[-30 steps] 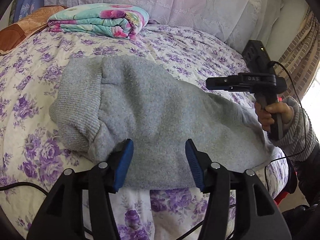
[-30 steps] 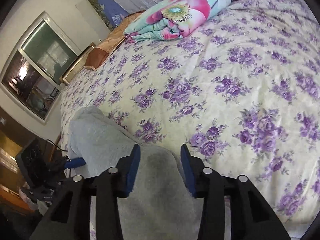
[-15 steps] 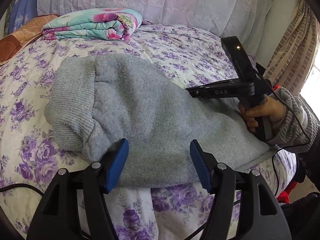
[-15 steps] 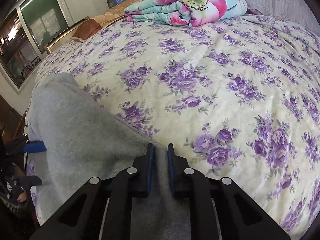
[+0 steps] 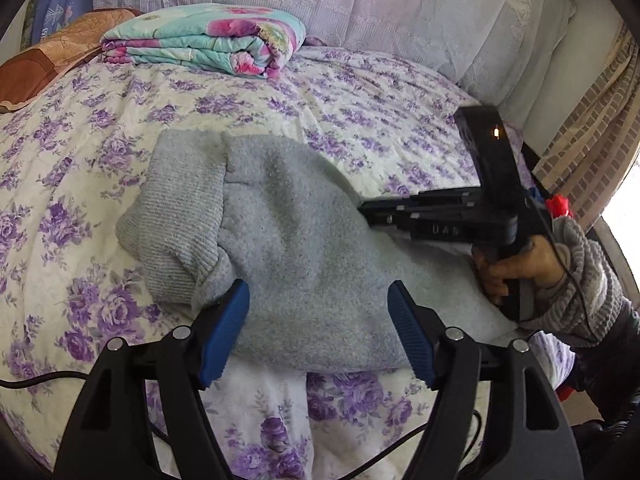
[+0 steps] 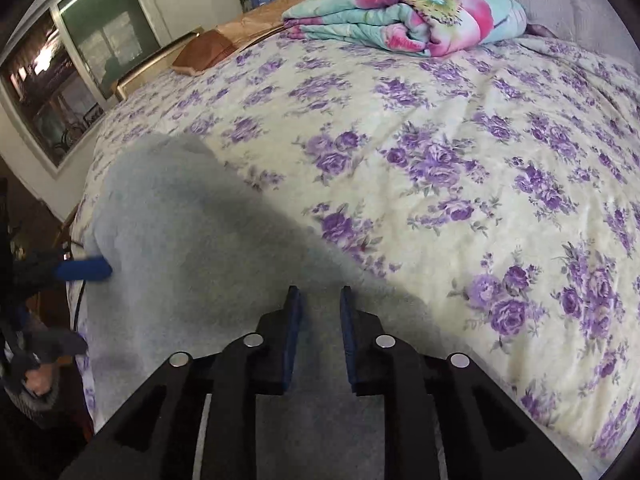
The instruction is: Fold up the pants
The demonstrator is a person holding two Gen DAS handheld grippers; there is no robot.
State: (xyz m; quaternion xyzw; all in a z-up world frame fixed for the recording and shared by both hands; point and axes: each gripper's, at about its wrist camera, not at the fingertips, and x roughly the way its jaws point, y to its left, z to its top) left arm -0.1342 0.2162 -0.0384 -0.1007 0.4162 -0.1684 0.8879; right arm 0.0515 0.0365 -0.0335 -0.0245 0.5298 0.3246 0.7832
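I am in a home bedroom: a bed [image 5: 360,120] in a purple-flowered cover, a folded quilt [image 5: 208,40] at twelve o'clock, a window [image 6: 60,72] at ten, a curtain [image 5: 592,152] at two.

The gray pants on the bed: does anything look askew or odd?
The gray pants lie bunched, not flat: the ribbed waistband is bent over and puckered at its near corner. Nothing looks torn or spilled on the flowered bedspread.
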